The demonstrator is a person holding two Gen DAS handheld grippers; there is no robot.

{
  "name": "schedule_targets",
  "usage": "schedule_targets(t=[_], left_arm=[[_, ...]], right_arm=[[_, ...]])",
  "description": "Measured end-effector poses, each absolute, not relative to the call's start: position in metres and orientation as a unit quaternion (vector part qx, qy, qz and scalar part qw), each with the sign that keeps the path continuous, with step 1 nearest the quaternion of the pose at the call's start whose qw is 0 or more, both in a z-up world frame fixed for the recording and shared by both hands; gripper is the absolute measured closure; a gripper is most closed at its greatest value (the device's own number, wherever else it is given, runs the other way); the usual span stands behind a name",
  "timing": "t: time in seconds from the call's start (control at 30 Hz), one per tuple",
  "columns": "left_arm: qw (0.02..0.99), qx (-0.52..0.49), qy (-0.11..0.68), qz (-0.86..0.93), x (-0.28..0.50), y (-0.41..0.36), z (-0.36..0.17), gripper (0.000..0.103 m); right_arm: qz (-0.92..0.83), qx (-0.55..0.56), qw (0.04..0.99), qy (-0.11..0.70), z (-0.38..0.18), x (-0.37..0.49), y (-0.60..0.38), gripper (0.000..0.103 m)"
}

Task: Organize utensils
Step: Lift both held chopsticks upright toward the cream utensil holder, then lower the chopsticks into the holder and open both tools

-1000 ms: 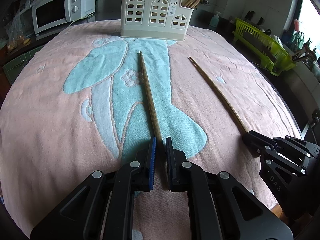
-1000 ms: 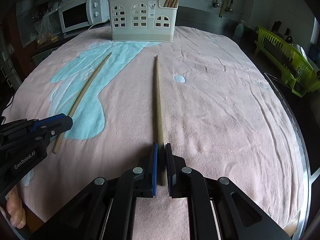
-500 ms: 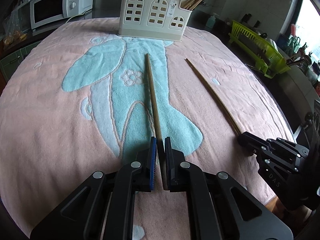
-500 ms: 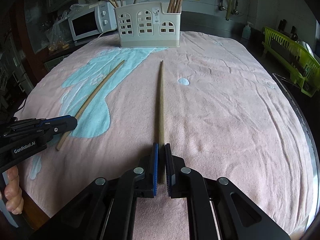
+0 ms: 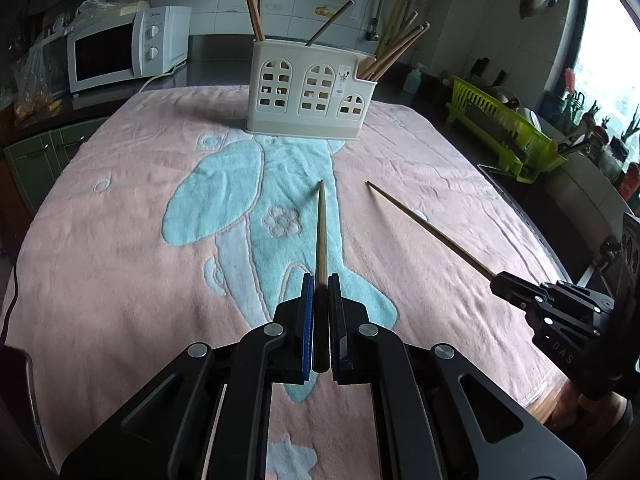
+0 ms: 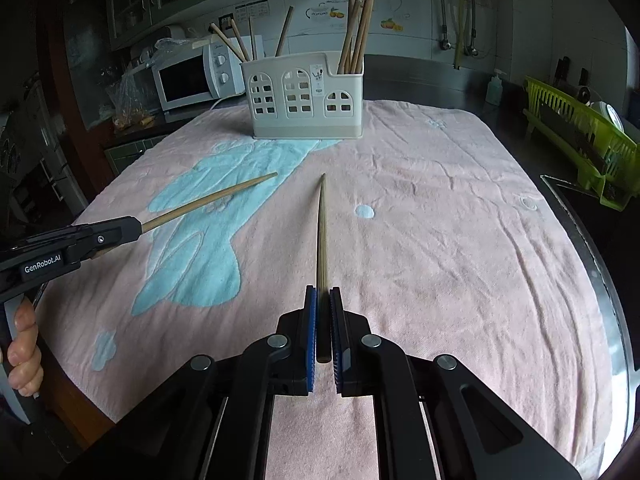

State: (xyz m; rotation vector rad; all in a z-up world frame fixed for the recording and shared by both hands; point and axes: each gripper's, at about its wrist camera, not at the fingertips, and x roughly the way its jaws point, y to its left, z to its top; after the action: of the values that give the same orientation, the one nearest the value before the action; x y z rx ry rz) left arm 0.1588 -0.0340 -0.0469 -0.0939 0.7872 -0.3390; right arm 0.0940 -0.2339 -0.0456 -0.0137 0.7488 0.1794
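Left gripper (image 5: 320, 292) clamped on thick end of one long tapered wooden chopstick (image 5: 321, 232), right gripper (image 6: 323, 300) clamped on a second wooden chopstick (image 6: 321, 232); both sticks lifted off the pink towel with blue pattern (image 6: 440, 220) covering the desk, tips pointing toward the cream plastic utensil holder with arched window cutouts (image 5: 310, 90), which stands at the towel's far edge and holds more chopsticks

A kitchen with white tiled walls (image 5: 224, 8) bearing fruit decals. A white microwave (image 5: 128, 46) sits on a dark counter (image 6: 424, 76) at the back left, green cabinets (image 5: 44, 156) below it. A pink towel (image 6: 440, 208) with a pale blue pattern covers the table. At right, a lime-green dish rack (image 5: 504, 136) stands near a bright window (image 5: 612, 52).
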Motion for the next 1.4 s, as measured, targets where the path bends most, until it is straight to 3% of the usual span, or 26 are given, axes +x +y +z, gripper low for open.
schedule_targets(t=[0.7,1.13,1.4], left_arm=[[0.938,-0.030,0.299,-0.172,0.204,-0.036,0.011,0.098],[0.949,-0.012,0.268,-0.165,0.285,-0.032,0.094,0.098],[0.969,-0.008,0.194,-0.153,0.315,-0.033,0.175,0.098]], right_arm=[[0.148,0.014,0.945,0.291,0.045,0.148,-0.228,0.096],[0.171,-0.035,0.949,0.264,0.156,0.234,-0.231,0.096],[0.160,-0.050,0.957,0.236,0.215,0.278,-0.228,0.096]])
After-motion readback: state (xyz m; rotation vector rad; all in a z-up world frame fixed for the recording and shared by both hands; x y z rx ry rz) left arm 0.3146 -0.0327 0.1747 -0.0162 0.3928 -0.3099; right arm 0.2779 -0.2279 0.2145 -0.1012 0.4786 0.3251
